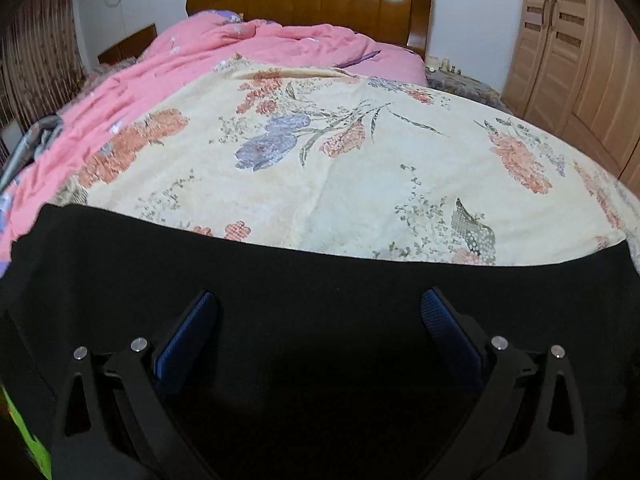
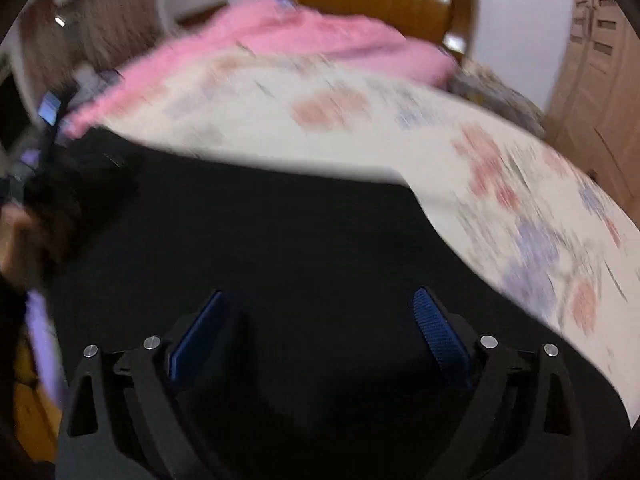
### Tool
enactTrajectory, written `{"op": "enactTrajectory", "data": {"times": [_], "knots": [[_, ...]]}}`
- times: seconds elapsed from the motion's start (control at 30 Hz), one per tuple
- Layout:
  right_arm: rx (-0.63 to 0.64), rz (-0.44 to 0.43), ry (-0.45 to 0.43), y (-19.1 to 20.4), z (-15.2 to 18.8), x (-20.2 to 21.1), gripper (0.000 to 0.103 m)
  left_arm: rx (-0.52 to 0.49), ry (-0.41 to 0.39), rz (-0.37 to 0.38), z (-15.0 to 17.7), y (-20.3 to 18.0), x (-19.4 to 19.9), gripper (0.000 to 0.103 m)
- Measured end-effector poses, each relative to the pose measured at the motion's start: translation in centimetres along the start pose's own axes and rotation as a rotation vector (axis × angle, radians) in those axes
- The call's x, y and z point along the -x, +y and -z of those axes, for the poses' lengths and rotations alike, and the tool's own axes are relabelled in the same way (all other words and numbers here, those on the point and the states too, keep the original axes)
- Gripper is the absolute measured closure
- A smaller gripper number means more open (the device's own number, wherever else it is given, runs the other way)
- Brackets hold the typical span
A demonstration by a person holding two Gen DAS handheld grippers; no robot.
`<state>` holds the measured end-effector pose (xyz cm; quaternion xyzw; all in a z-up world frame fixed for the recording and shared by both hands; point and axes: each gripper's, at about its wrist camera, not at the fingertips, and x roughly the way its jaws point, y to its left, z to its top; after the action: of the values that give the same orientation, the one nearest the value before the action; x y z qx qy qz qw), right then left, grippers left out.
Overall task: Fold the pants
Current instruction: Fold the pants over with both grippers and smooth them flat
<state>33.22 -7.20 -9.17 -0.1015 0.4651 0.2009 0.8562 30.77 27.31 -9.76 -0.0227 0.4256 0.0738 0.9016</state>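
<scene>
Pants (image 1: pixel 320 280), black, lie flat directly under both sets of jaws at the near edge of the bed (image 1: pixel 360 184). The left gripper (image 1: pixel 320 304) and right gripper (image 2: pixel 320 304) each stand wide with nothing pinched. The cloth's long axis runs crosswise; neither hand looks clearly nearer an edge.

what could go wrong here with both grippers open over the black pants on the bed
1. Both the left gripper and right gripper are open with nothing pinched; closing now may catch one layer of the black pants or miss.
2. The floral blanket lies right under the pants' far edge, so a deep pinch there might grab it too.
3. The right view is blurred, so the edge there is hard to judge.
</scene>
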Motion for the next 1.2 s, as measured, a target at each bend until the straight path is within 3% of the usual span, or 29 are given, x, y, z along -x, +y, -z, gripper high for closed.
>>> {"op": "enactTrajectory", "data": {"times": [0.07,0.13,0.23,0.33,0.4,0.5,0.57,0.63,0.7,0.97,1.1,1.2], "knots": [[-0.057,-0.028,-0.007,-1.3,-0.1,-0.2,0.011,-0.025,-0.015,-0.038,0.1,-0.6,0.3,0.001],[-0.103,0.078,-0.024,-2.2,0.0,0.9,0.011,-0.04,-0.022,-0.061,0.1,-0.9,0.4,0.001],[-0.156,0.035,-0.073,-3.4,1.2,3.0,0.01,-0.054,-0.03,-0.08,0.1,-1.1,0.5,0.001],[-0.158,0.102,0.017,-5.2,2.8,1.8,0.008,-0.045,-0.026,-0.067,0.0,-0.8,0.5,0.001],[-0.179,0.05,0.0,-6.7,3.4,2.3,0.008,-0.042,-0.025,-0.064,0.0,-0.7,0.5,0.001],[-0.224,0.157,-0.024,-8.1,4.1,4.8,0.008,-0.049,-0.03,-0.074,0.1,-1.0,0.5,0.001],[-0.307,0.159,-0.08,-10.5,5.2,6.6,0.008,-0.054,-0.033,-0.081,0.2,-1.1,0.5,0.001],[-0.364,0.224,-0.043,-13.3,6.9,6.8,0.008,-0.052,-0.032,-0.078,0.1,-1.1,0.5,0.001],[-0.373,0.231,-0.015,-15.3,8.2,6.6,0.008,-0.04,-0.027,-0.06,0.1,-0.9,0.5,0.001],[-0.372,0.313,-0.016,-14.9,9.7,9.2,0.008,-0.038,-0.027,-0.058,0.1,-0.6,0.4,0.001],[-0.265,0.378,0.024,-14.0,11.9,9.0,0.008,-0.035,-0.026,-0.053,0.1,-0.7,0.5,0.001],[-0.33,0.297,-0.004,-15.6,13.0,9.5,0.009,-0.042,-0.031,-0.065,0.1,-0.7,0.5,0.001]]}}
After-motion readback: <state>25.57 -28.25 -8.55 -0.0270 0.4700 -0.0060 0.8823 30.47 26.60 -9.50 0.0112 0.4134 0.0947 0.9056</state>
